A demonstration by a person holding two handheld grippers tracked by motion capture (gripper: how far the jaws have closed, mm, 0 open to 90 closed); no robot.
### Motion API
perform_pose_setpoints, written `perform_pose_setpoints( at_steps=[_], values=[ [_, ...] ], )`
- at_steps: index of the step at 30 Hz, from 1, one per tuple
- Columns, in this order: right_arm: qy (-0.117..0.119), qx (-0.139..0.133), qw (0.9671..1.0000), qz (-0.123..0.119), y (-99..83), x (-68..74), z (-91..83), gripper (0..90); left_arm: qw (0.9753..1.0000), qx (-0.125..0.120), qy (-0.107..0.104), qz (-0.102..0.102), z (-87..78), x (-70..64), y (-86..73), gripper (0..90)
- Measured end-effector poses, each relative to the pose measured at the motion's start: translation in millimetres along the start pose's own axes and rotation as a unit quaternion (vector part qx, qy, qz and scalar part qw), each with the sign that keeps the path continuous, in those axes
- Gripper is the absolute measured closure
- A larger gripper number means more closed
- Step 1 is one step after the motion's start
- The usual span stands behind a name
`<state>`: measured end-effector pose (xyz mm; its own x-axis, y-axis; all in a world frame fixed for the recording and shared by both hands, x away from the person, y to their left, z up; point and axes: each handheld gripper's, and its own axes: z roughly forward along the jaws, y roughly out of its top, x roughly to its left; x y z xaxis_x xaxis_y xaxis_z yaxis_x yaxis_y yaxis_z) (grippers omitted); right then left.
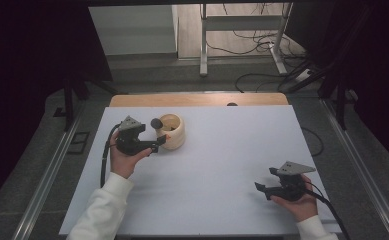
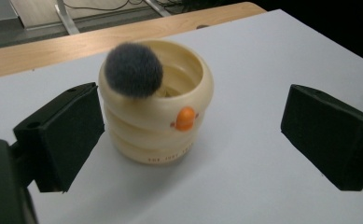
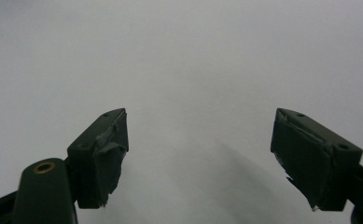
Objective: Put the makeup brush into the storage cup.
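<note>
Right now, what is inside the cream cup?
A brush with a dark grey fluffy head leans at the rim of the cream cup. Its handle and the cup's bottom are hidden by the wall.

A cup [image 1: 172, 132] stands on the counter [image 1: 222, 165], toward its far left part. A brush [image 1: 156, 123] sits in the cup, its head leaning over the cup's left rim. My left gripper [image 1: 155, 145] lies just left of the cup, its jaws spread on either side of the cup's near side. My right gripper [image 1: 260, 187] rests over the near right part of the counter, well apart from the cup, pointing left.
</note>
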<state>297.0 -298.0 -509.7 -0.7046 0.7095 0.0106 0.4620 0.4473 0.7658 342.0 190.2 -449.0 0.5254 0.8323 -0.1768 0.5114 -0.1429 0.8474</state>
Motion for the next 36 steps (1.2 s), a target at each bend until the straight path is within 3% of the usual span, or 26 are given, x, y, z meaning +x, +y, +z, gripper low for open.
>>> perform_pose_setpoints(
  at_steps=[16, 20, 26, 31, 36],
  values=[
    [-0.002, 0.001, 1.0000, 0.000, -0.5, 0.7, 1.3, 20.0, 0.9999, 0.015, -0.002, 0.002, -27.6, 7.7, -42.6, 7.6],
    [-0.002, 0.002, 1.0000, 0.001, -0.5, 0.5, 1.5, 20.0, 0.9996, 0.024, -0.013, -0.003, -31.8, 10.4, -53.3, 7.9],
    [-0.004, 0.003, 1.0000, 0.001, -0.6, 0.6, 1.2, 20.0, 0.9991, 0.040, -0.011, 0.012, -36.2, 8.2, -68.8, 8.7],
    [-0.003, 0.004, 1.0000, 0.001, -0.6, 0.6, 1.5, 19.9, 0.9988, 0.048, -0.011, 0.002, -37.4, 9.3, -84.1, 8.9],
    [-0.003, 0.005, 1.0000, -0.002, -0.9, 1.0, 1.3, 19.9, 0.9985, 0.054, -0.008, 0.007, -44.1, 6.7, -93.9, 9.2]
  ],
)
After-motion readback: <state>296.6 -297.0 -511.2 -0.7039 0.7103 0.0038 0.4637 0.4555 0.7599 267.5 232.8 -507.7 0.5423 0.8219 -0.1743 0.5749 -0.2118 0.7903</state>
